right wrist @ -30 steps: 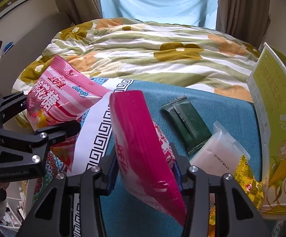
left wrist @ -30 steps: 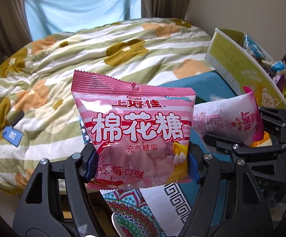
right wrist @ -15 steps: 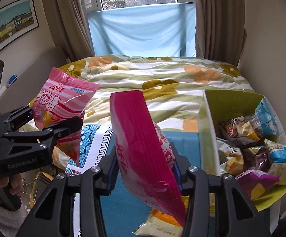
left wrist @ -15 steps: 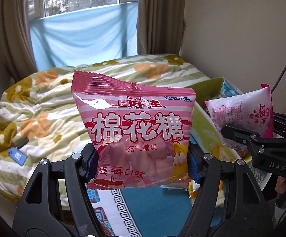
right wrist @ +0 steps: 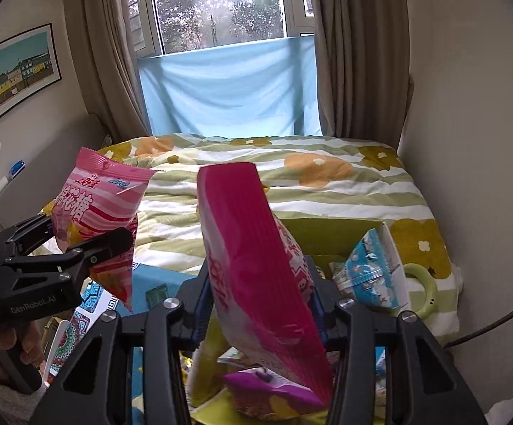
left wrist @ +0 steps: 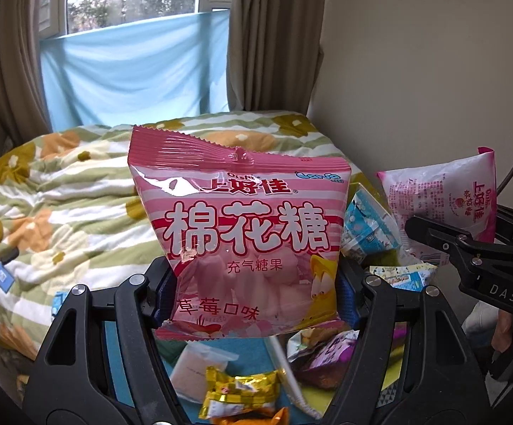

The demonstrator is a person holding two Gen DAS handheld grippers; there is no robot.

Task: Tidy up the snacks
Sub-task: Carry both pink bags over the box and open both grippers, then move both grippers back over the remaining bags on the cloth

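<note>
**A:** What does the left wrist view show?

**B:** The left tool (left wrist: 253, 290) pinches the lower part of a pink marshmallow bag (left wrist: 242, 237), held upright, printed front facing the camera. Below it lie a gold-wrapped snack (left wrist: 238, 395) and a purple packet (left wrist: 327, 357). At the right edge the right tool (left wrist: 469, 244) grips a second pink bag (left wrist: 440, 205). A flowered quilt (left wrist: 61, 205) covers the bed behind.

**B:** And the right wrist view?

**A:** The right tool (right wrist: 260, 304) is clamped on the second pink bag (right wrist: 256, 265), seen edge-on and tilted, its lower end over a green box (right wrist: 327, 233) holding a blue-and-white packet (right wrist: 373, 272) and the purple packet (right wrist: 274, 393). At the left, the left tool (right wrist: 90, 237) holds the marshmallow bag (right wrist: 97, 205) well apart from the box.
</note>
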